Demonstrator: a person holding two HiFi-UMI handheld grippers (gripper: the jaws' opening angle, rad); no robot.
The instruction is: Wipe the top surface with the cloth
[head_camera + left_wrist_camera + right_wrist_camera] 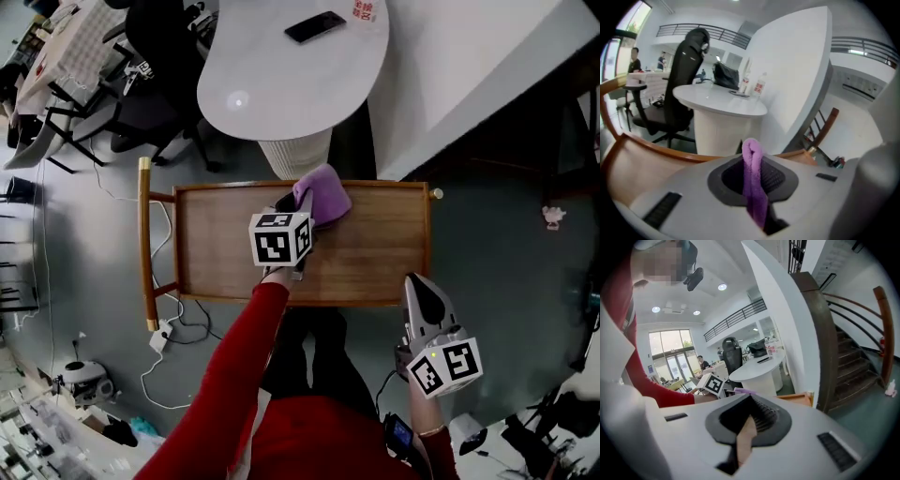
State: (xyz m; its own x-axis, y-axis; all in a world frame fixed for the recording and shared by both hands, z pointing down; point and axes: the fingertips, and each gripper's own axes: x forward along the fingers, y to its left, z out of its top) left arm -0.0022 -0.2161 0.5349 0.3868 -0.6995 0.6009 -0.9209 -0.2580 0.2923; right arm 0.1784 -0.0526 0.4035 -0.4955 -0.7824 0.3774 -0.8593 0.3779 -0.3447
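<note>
A wooden cart top [375,253] with a raised rim lies below me. The purple cloth [322,196] rests bunched on its far edge, near the middle. My left gripper [293,202] is shut on the cloth, and a fold of the cloth [753,180] stands pinched between its jaws. In the left gripper view the cart's rim [651,143] curves in front of the jaws. My right gripper [418,284] hovers at the cart's near right corner, away from the cloth. Its jaws are shut with nothing held, right gripper [746,430].
A white oval table [281,84] on a ribbed pedestal stands just beyond the cart, with a dark phone [315,26] on it. The cart's handle [143,244] is at the left. Cables [178,328] lie on the floor. A black office chair [150,94] stands far left, and a staircase [853,357] rises at the right.
</note>
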